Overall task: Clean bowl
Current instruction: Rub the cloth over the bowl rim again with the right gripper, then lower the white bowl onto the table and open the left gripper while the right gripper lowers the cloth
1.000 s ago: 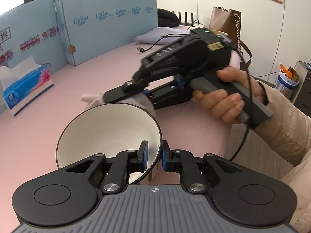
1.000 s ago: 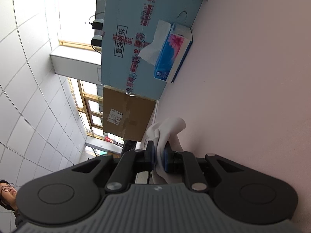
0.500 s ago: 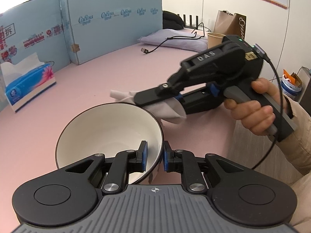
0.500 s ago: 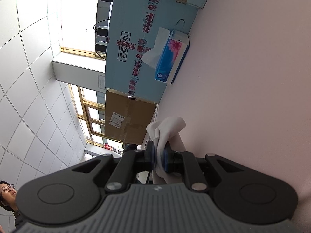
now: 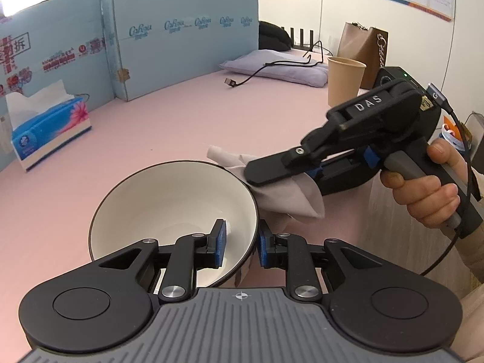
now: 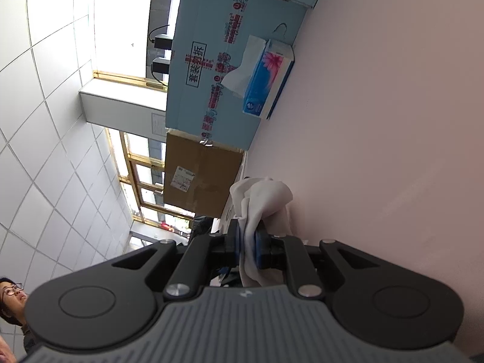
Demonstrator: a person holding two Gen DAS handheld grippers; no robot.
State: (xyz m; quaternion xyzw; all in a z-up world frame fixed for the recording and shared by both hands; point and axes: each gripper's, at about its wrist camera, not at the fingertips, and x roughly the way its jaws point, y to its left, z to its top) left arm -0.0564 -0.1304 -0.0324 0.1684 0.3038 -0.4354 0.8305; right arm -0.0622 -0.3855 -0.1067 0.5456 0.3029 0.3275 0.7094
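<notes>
While the bowl (image 5: 172,211) sits on the pink table (image 5: 181,127) right under the left hand-held gripper (image 5: 240,246), its near rim runs straight through the gap between the two blue pads (image 5: 218,243), one pad inside the bowl and one outside. The jaws have just been opening, and you can see space on both sides of the rim now, so they're loose around it, not pinching it. The right hand-held gripper (image 5: 266,175) is off to the bowl's right, lying on its side, with a hand (image 5: 429,193) around its handle. It's clamped on a crumpled white tissue (image 5: 290,193) that hangs just beside the bowl's far right rim; I can't tell if it actually touches. From its own camera the tissue (image 6: 260,205) is squeezed tight between the pads.

Compared to a second ago, the right one has slid out to the right, away from over the bowl, uncovering a paper cup (image 5: 345,80) at the back of the table. The bowl itself hasn't budged.

As for the bowl: white glossy inside, thin dark rim, dark outside, upright. The inside looks pretty clean. A blue tissue box (image 5: 51,133) sits well off to the left.
</notes>
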